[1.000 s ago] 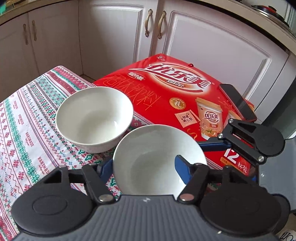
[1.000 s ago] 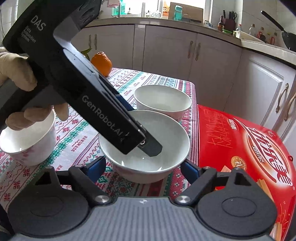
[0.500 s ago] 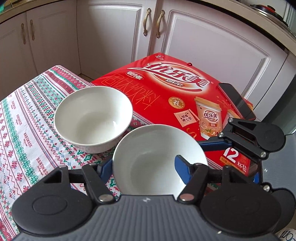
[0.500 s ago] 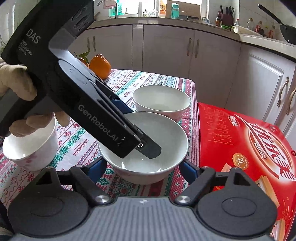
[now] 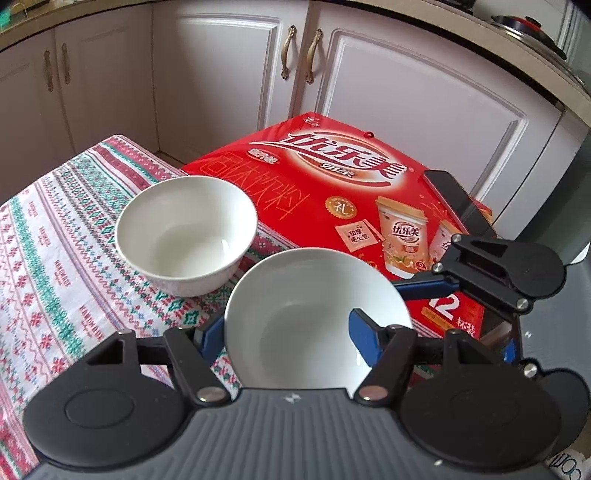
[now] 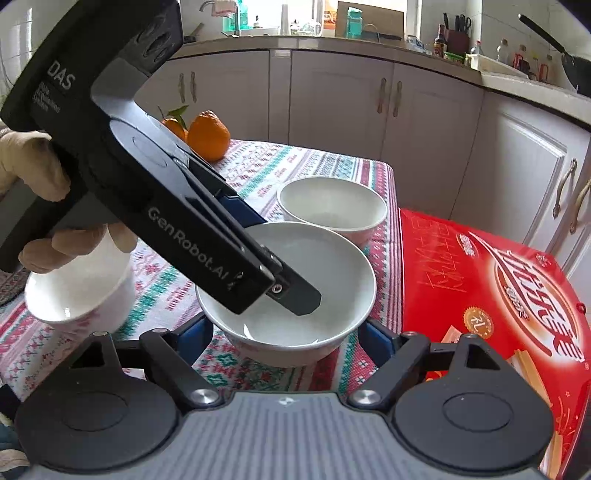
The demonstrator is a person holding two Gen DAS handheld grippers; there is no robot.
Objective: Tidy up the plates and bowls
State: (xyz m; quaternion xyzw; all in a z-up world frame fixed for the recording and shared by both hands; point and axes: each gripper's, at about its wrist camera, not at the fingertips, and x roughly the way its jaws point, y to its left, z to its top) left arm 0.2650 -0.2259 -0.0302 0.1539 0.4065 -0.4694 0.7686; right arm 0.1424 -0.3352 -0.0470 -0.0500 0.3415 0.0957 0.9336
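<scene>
The left gripper (image 5: 288, 332) pinches the rim of the near white bowl (image 5: 314, 317), one finger (image 5: 364, 338) inside, the other outside. The right gripper (image 6: 286, 338) stands wide around this bowl; whether its pads press the wall I cannot tell. Just beyond it on the patterned tablecloth (image 5: 55, 258) sits the second bowl (image 5: 186, 232), the red box (image 5: 332, 184) beside it

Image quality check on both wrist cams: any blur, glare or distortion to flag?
Left wrist: sharp, soft even light, small highlight inside the near bowl; fisheye bends the cabinet doors. Right wrist: bright window at top is blown out; the cup at left looks smeared; the left gripper blocks much of the frame.
</scene>
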